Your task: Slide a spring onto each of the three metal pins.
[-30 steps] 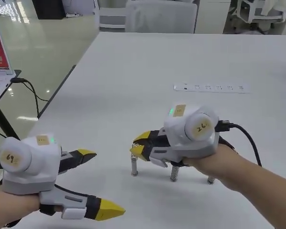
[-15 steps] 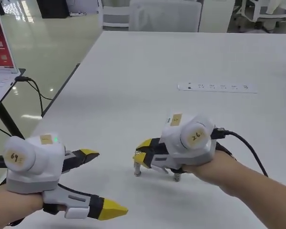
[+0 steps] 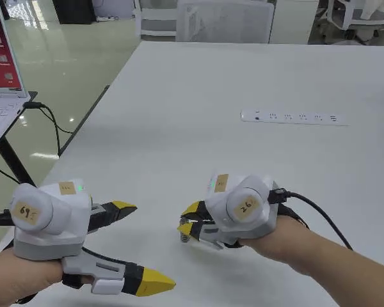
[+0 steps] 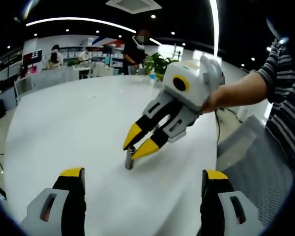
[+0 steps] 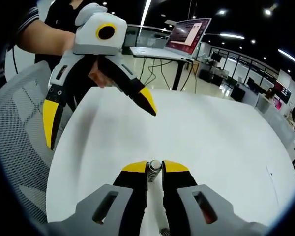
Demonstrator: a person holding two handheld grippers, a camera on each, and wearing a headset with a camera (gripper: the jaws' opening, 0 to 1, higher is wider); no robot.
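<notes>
**Right tongs down on the end pin, spring going on**

Since a second ago the right tongs (image 3: 189, 219) have dropped from above the row of pins to just over the counter (image 3: 179, 115). The spring (image 3: 185, 236) has gone down with them. The head camera has also shifted, and this is allowed for.

Position: pin and spring stand well to the near side of the power strip (image 3: 288, 118), toward the person and a little to its left. The left tongs (image 3: 143, 243) are farther from the strip again, near the counter's near-left edge.

Right tongs: narrow, tips closed on the upper coils. In the right gripper view the pin's (image 5: 155, 166) rounded head shows between the two yellow tips, touching or nearly touching both. In the left gripper view the coil stands upright on the counter directly under those tips.

Left tongs: wide open, holding nothing, pointed at the work from the side.

Progress (judgement): this spring looks threaded on and close to seated, but it is not yet released. The other two pins lie under the right hand and its tongs, so whether they carry springs cannot be told from these views. A coil-like shape shows at the bottom of the right gripper view, too cropped to identify. At least one release remains, and possibly more pins.
</notes>
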